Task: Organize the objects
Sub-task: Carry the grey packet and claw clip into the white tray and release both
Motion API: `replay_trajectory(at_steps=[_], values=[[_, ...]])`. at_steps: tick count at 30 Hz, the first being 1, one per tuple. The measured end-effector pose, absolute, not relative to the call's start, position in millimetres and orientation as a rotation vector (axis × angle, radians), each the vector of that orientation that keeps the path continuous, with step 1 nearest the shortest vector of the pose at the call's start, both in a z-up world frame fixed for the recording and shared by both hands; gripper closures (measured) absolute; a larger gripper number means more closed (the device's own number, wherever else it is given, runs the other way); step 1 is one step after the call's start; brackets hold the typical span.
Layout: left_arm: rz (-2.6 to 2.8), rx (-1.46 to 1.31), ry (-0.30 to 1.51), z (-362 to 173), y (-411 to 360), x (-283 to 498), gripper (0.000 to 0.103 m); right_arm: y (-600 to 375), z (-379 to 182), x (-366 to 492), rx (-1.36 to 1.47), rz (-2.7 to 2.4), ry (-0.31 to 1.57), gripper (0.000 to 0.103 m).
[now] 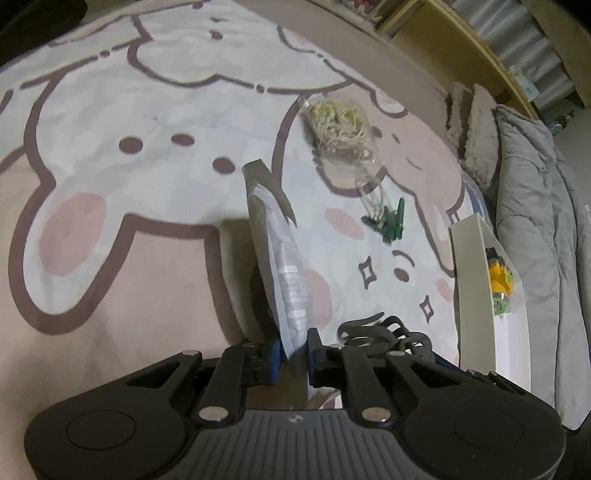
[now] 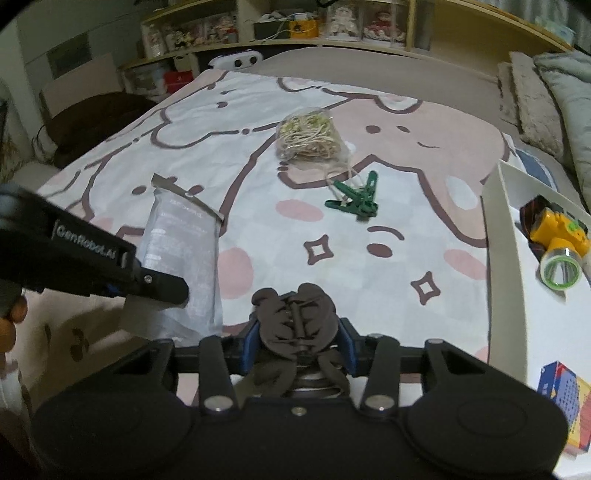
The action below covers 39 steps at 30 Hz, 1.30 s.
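My left gripper is shut on the lower edge of a silvery foil pouch, which stands edge-on above the cartoon bedspread. The right wrist view shows that gripper from the side, pinching the pouch at the left. My right gripper is shut on a dark brown hair claw clip, its blue pads pressing both sides. The clip also shows low in the left wrist view. A clear bag of pale cord and green clothes pegs lie further back on the bed.
A white tray on the right holds a yellow lamp and a roll of tape. A colourful box lies near it. Pillows sit at the far right, shelves behind the bed. A hand shows at the left edge.
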State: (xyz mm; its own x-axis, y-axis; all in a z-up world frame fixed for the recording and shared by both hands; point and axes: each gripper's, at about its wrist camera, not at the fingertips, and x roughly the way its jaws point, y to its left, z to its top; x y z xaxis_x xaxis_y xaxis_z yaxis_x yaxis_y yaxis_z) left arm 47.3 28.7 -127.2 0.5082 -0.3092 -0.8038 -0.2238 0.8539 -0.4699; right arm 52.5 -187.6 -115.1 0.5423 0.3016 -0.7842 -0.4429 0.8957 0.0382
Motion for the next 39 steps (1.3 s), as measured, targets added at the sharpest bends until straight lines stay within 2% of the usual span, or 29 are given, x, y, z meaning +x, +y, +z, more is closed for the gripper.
replay_trajectory(at_steps=[20, 32, 39], values=[[-0.107, -0.329, 0.757, -52.8, 4.4, 43.9, 0.09, -230.1, -49.4, 62.9, -0.002, 0.228, 0.644, 0.058], [-0.229, -0.331, 0.703, -16.1, -27.2, 61.0, 0.09, -251.2, 6.1, 84.6, 0.075, 0.161, 0.567, 0.058], [-0.319, -0.378, 0.733, -23.1, -67.3, 78.6, 0.09, -297.2, 3.7, 89.0, 0.079, 0.058, 0.569, 0.058]])
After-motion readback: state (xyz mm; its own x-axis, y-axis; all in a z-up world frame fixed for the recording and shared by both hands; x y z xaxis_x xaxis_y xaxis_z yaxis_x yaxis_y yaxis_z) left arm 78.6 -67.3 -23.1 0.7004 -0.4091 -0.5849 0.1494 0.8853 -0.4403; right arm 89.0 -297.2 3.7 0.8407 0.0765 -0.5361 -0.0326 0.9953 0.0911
